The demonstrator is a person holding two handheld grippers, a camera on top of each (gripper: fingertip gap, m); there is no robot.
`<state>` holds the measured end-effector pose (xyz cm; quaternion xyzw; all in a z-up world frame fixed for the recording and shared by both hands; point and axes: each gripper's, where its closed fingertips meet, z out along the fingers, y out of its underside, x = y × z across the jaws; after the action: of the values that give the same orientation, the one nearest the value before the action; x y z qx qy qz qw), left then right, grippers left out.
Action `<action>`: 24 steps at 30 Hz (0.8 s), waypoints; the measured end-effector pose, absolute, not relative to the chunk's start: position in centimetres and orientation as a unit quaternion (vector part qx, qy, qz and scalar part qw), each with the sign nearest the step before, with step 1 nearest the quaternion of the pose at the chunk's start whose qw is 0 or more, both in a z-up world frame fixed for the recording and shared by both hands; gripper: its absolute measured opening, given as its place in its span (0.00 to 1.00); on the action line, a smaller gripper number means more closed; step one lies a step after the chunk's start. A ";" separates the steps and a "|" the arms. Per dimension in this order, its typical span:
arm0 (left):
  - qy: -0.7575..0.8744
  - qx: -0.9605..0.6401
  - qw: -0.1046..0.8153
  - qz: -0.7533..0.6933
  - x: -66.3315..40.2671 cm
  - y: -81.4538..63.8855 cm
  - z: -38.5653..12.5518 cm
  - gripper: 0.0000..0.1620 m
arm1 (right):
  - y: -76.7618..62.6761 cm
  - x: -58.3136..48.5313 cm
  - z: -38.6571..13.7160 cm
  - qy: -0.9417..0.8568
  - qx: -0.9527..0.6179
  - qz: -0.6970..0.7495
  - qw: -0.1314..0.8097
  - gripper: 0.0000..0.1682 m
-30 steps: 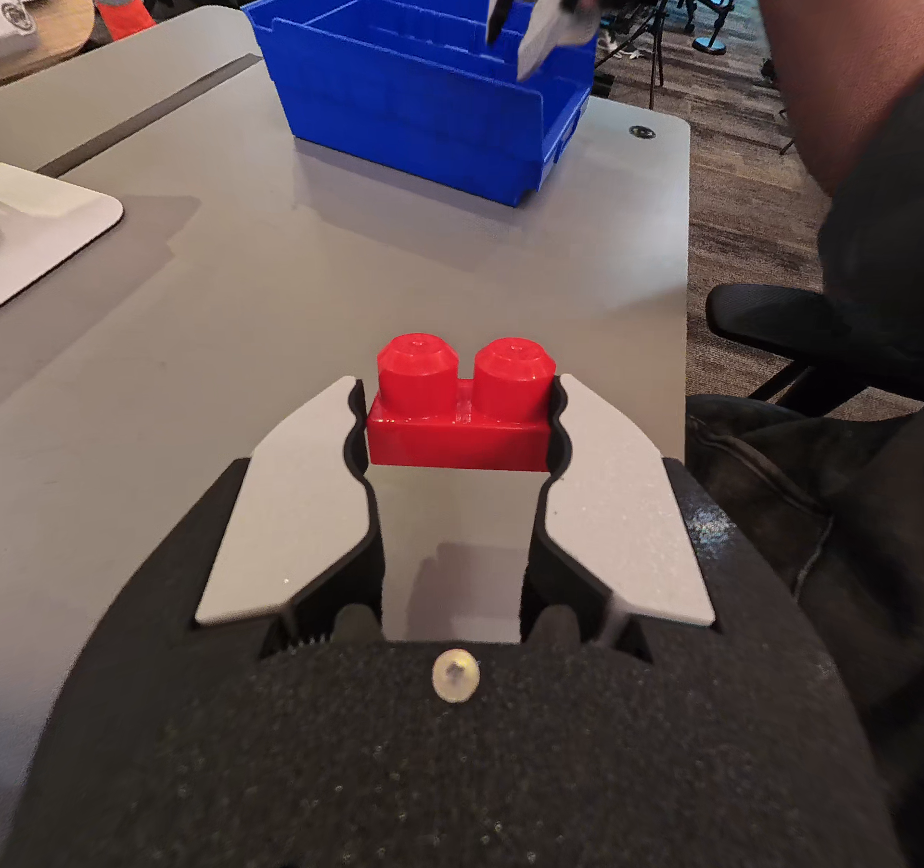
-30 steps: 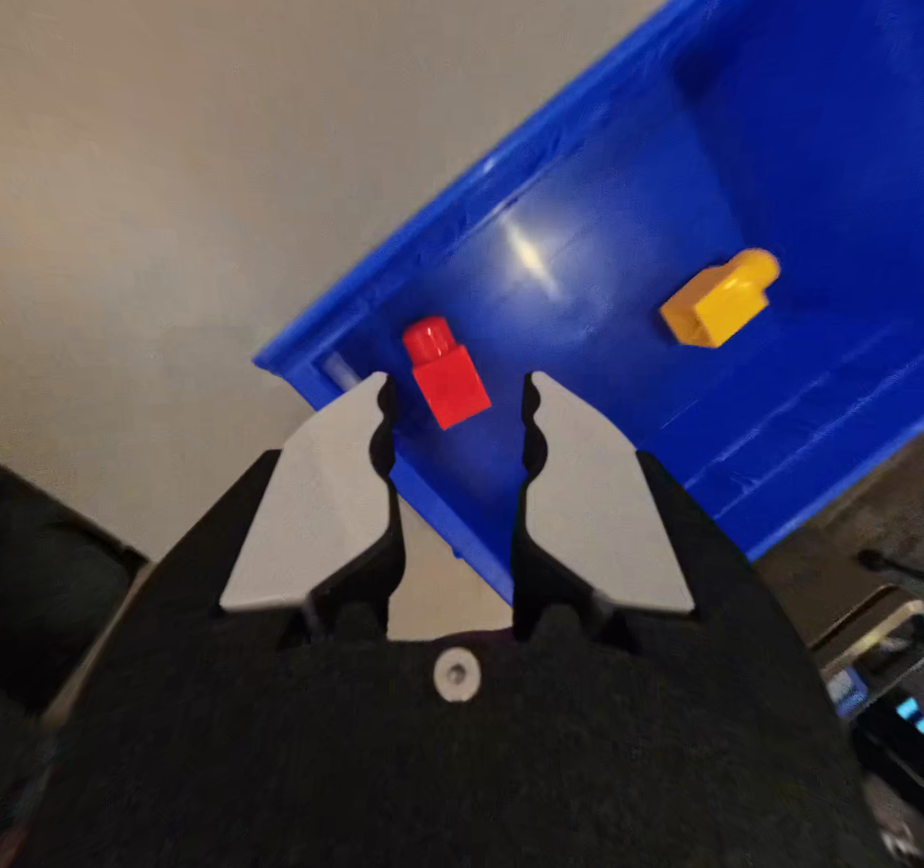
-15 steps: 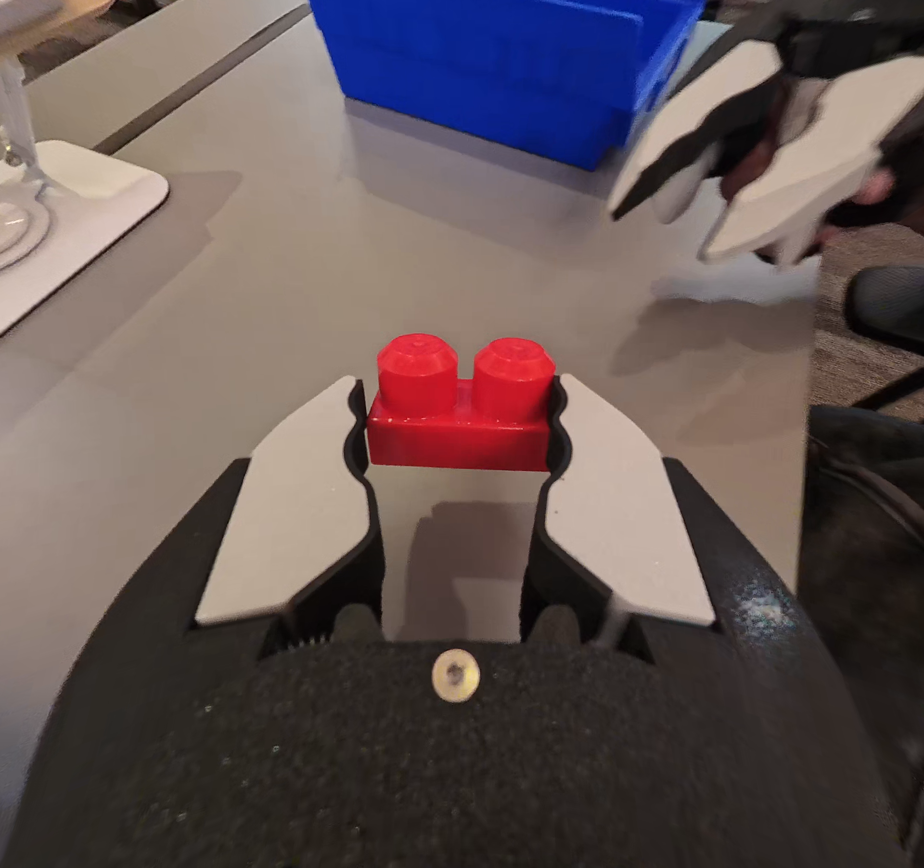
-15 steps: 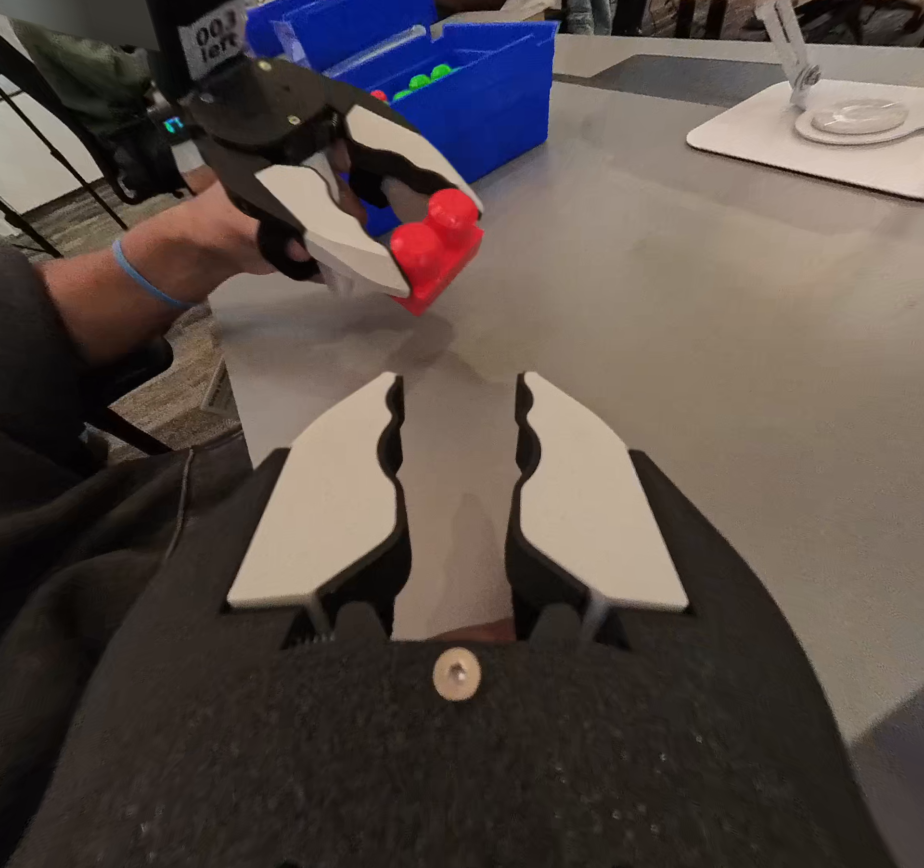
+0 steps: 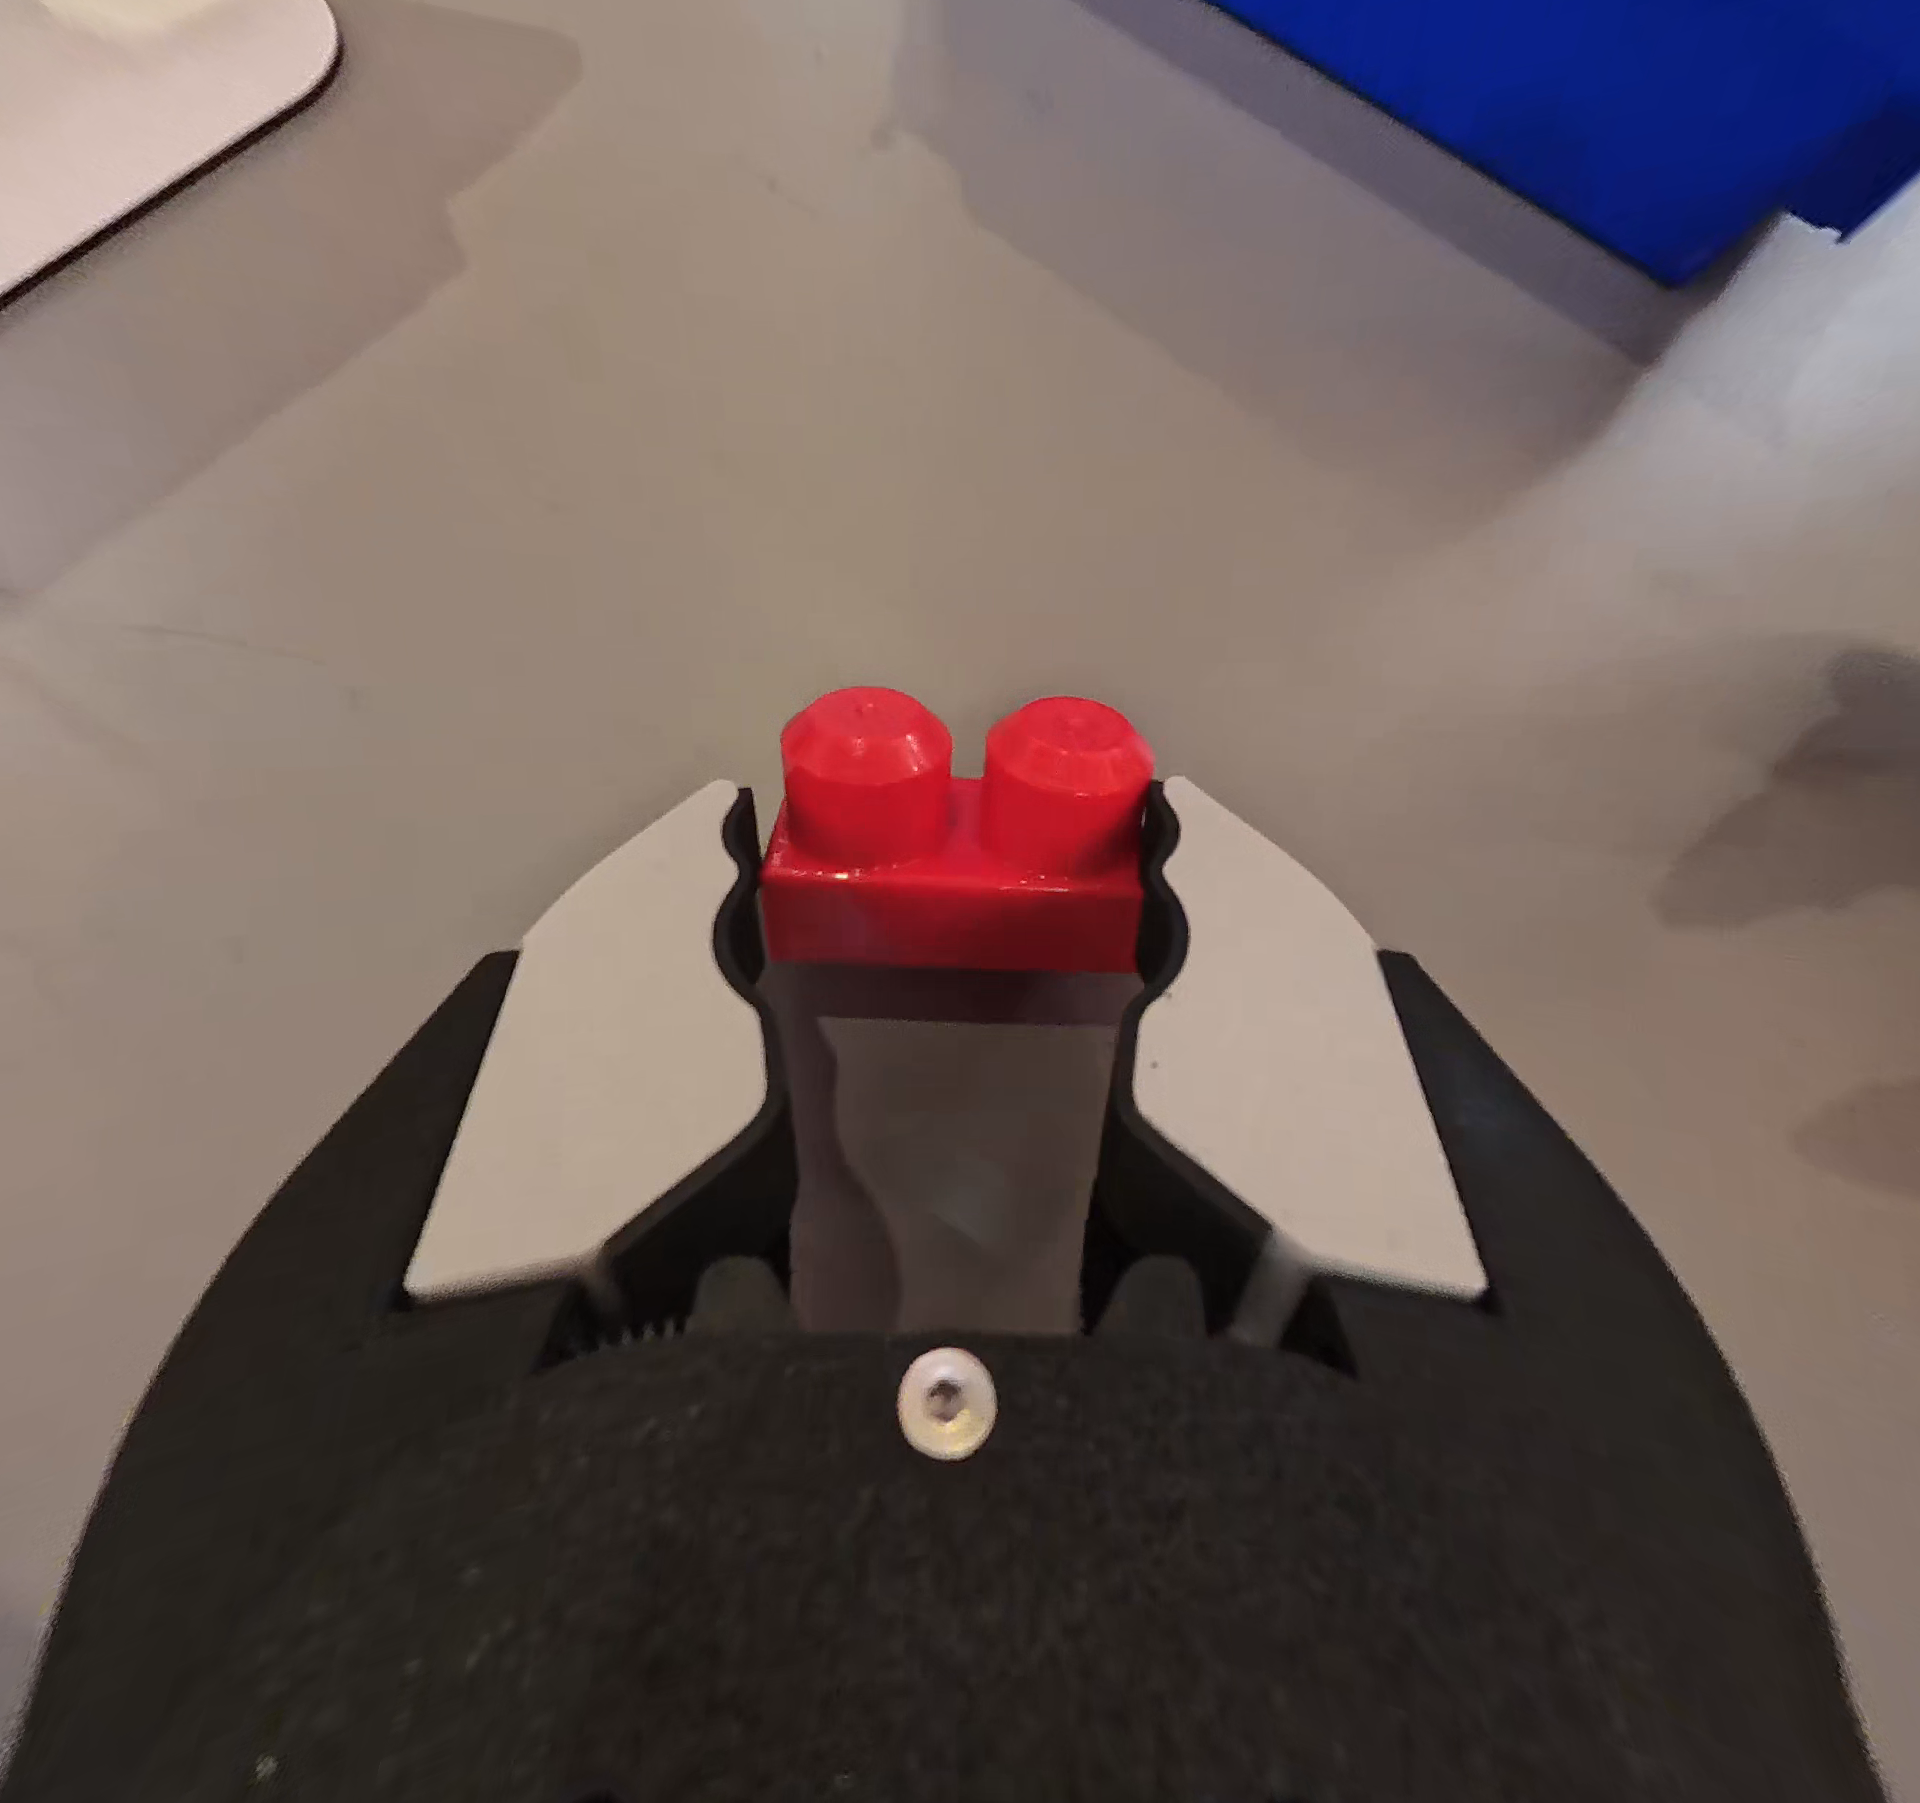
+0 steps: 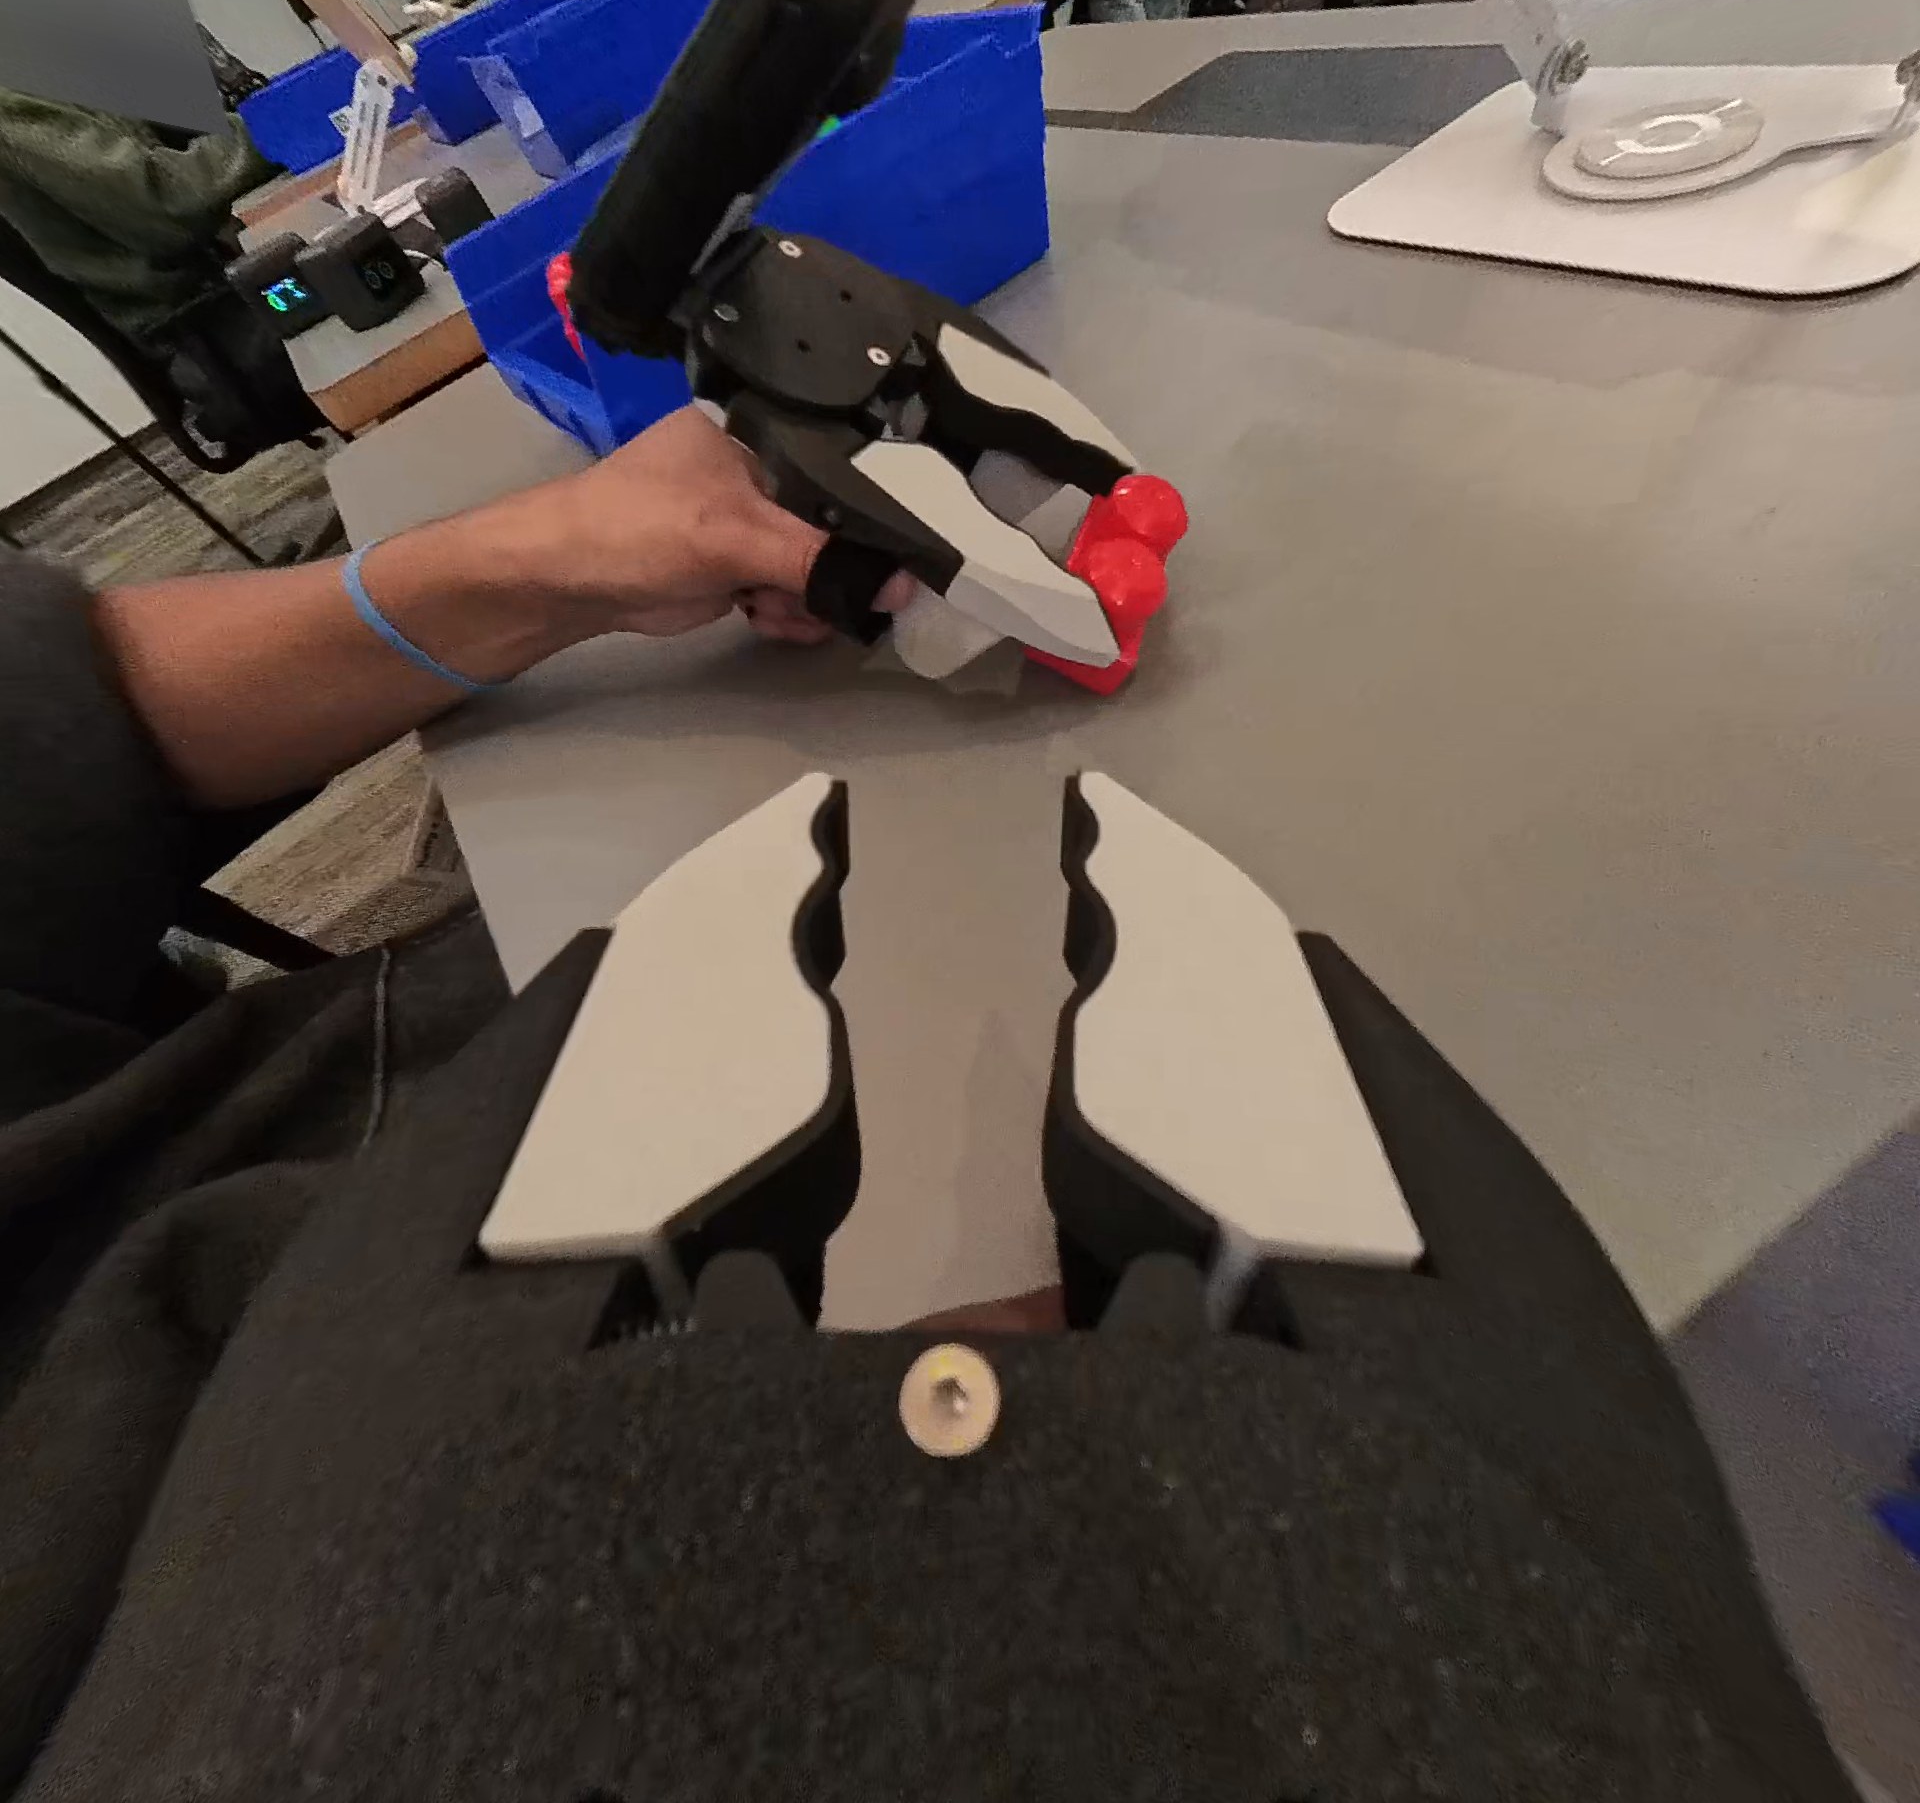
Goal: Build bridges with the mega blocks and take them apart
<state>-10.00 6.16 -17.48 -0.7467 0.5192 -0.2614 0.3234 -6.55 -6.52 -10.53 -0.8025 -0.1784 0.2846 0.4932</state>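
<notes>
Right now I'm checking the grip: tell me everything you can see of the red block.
The red block is glossy plastic, a low rectangular base with two round studs side by side on top. The left gripper is shut on its two short ends, studs pointing away from the gripper. In the right wrist view it tilts, lower edge at or just above the grey table.

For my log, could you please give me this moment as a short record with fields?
left gripper: shut on the red block, studs up
block position: low at the grey table; contact unclear
right gripper: open, empty, fingers apart
blue bin: behind the left gripper
white stand: far side of the table
</notes>
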 end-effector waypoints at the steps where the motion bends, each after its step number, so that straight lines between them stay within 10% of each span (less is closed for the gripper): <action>1: 0.521 -0.745 0.321 -0.265 -10.1 5.9 -17.5 0.44 | -6.3 -6.3 -10.9 -0.170 -0.813 0.270 0.487 0.23; 4: 0.525 -0.750 0.311 -0.256 -11.2 5.0 -17.6 0.56 | -5.4 -5.7 -11.9 -0.142 -0.839 0.221 0.476 0.26; 24: 0.375 -0.760 0.427 -0.317 -28.8 -2.2 -12.8 0.47 | 6.6 -13.6 -18.4 -0.126 -0.926 0.049 0.353 0.34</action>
<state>-28.84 -2.20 -12.75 -0.7595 0.3746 -0.3169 0.4270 -13.61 6.62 -18.36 -0.9257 -0.1256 0.0489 0.3534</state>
